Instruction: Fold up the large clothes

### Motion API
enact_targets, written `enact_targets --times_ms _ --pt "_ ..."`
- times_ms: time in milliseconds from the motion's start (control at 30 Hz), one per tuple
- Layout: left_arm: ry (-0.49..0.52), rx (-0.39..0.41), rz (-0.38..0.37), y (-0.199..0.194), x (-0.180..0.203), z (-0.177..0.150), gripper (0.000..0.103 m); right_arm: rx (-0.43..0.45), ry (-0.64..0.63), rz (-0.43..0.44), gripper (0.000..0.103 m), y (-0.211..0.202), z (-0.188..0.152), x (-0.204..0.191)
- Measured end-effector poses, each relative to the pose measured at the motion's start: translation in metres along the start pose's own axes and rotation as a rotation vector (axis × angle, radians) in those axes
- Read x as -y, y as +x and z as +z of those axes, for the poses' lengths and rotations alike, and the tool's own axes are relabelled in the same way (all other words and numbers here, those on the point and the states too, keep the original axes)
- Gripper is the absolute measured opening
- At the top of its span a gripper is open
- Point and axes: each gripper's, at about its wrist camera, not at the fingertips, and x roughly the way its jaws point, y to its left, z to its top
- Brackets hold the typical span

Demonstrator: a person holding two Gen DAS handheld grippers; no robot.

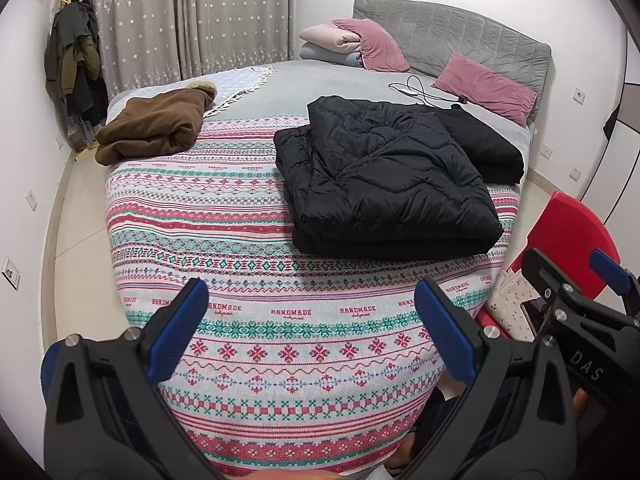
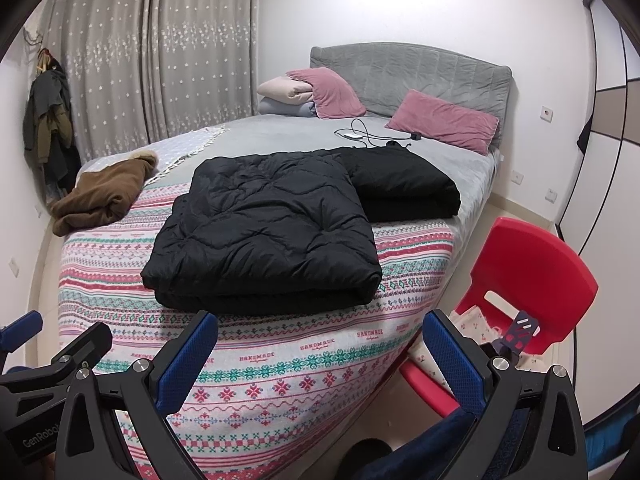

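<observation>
Both tools hang over the foot of the bed, above the striped knitted-pattern blanket (image 1: 248, 216) in red, green and white, and neither holds anything. The left gripper (image 1: 308, 332) has its blue-padded fingers spread wide with only blanket showing between them; the right gripper (image 2: 320, 356) is spread just as wide and just as empty.

Taking the puffy black quilted jacket (image 1: 384, 184) as the landmark: it lies folded into a thick rectangle, dead ahead of both tools and a little to the right of the left one. Behind it and touching its far right corner is a 2nd flat folded black garment (image 1: 488, 148), toward the grey padded headboard (image 1: 452, 36). Both look finished to me.

What still looks undone is the crumpled brown fleece coat with a pale fur trim (image 1: 160, 124). It sits well apart from the black jacket, off to its far left, at the left edge of the bed. From the right wrist view the brown fleece coat (image 2: 108, 196) is further still, right across the blanket. So the left gripper is the nearer one, and I'd guess the next move is a reach forward and left. The heap has a long axis running roughly from the near left corner up toward the fur trim, though it is too bunched to tell where the sleeves or hem are.

A red plastic chair (image 2: 532, 268) stands beside the bed on the right of the jacket.
</observation>
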Motion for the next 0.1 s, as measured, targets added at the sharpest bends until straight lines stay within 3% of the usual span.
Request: enact_targets --times_ms 100 --pt "0.002 0.004 0.002 -0.0004 0.0005 0.0001 0.102 0.000 0.002 0.000 0.103 0.0003 -0.0001 0.0005"
